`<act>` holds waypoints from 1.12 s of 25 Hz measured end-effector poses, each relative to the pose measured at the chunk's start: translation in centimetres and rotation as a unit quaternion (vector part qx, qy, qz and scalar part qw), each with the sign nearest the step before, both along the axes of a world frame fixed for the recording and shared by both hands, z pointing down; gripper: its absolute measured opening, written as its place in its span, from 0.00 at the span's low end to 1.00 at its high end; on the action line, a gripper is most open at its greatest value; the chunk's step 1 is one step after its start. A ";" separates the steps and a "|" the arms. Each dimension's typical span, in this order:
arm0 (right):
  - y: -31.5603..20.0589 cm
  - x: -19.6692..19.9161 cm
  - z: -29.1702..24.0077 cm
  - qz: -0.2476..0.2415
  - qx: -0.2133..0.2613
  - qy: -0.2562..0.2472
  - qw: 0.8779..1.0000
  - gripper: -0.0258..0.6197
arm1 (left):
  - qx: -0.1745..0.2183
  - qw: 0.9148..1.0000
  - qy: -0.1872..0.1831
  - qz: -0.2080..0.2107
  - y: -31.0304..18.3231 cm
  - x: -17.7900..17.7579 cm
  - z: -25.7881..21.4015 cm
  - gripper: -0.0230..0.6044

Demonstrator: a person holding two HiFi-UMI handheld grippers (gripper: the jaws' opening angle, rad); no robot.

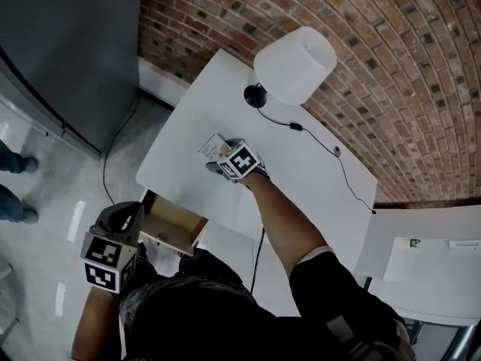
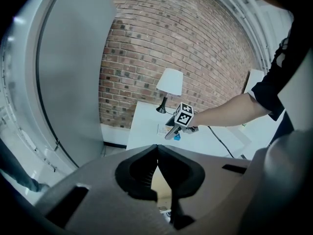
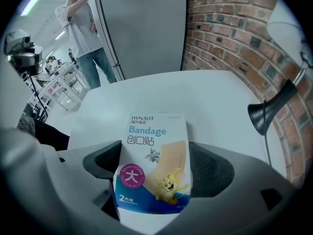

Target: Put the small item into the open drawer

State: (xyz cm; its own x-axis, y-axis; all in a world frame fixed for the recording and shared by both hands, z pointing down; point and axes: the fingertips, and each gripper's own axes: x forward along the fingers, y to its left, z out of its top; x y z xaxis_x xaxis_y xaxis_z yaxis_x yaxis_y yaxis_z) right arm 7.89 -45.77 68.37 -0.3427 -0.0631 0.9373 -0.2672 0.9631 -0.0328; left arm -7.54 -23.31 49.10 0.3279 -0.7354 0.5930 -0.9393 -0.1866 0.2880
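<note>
Hanging nearest the person, the left gripper [image 1: 113,239], one of two, has its jaws pressed tip to tip on nothing, just beside the single open drawer [image 1: 176,228]. The drawer juts from under the white table [image 1: 316,171] at its near edge, by the near left corner, and shows a brown inside. Just past that edge, the right gripper [image 1: 239,160] reaches over the top with its jaws closed against both long sides of the one bandage box [image 3: 152,131]. The flat pack is white above and blue below, with a blue "Bandage" title, a magenta circle, a tan plaster strip and a cartoon cat and mouse. Farther on, one lamp [image 1: 293,62] with a white shade and black base stands by the far edge, its black cable [image 1: 338,160] trailing toward the right edge. Beyond rise a brick wall [image 1: 391,59] and a grey cabinet [image 1: 68,43], with one person [image 3: 85,28] standing beside it.
</note>
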 end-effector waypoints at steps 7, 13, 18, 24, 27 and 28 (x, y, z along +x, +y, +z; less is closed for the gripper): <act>-0.2 -0.1 -1.3 0.030 0.012 -0.017 0.999 0.69 | 0.007 1.000 -0.002 0.008 0.2 -0.3 -0.4 0.06; -0.1 -0.5 -5.2 0.075 0.026 -0.058 0.995 0.69 | 0.013 0.999 -0.010 0.032 -0.2 -0.2 -1.1 0.06; 0.8 0.1 -8.1 0.118 0.043 -0.089 0.988 0.69 | 0.024 0.998 -0.012 0.058 -0.7 0.2 -1.4 0.06; 3.4 1.4 -10.3 0.158 0.056 -0.108 0.980 0.69 | 0.031 0.995 -0.013 0.092 -0.6 0.7 -1.2 0.06; 4.9 1.8 -10.9 0.174 0.063 -0.115 0.976 0.69 | 0.034 0.993 -0.012 0.109 -0.3 0.8 -1.0 0.06; 5.4 1.9 -11.1 0.179 0.066 -0.118 0.975 0.69 | 0.036 0.993 -0.012 0.115 -0.2 0.8 -0.9 0.07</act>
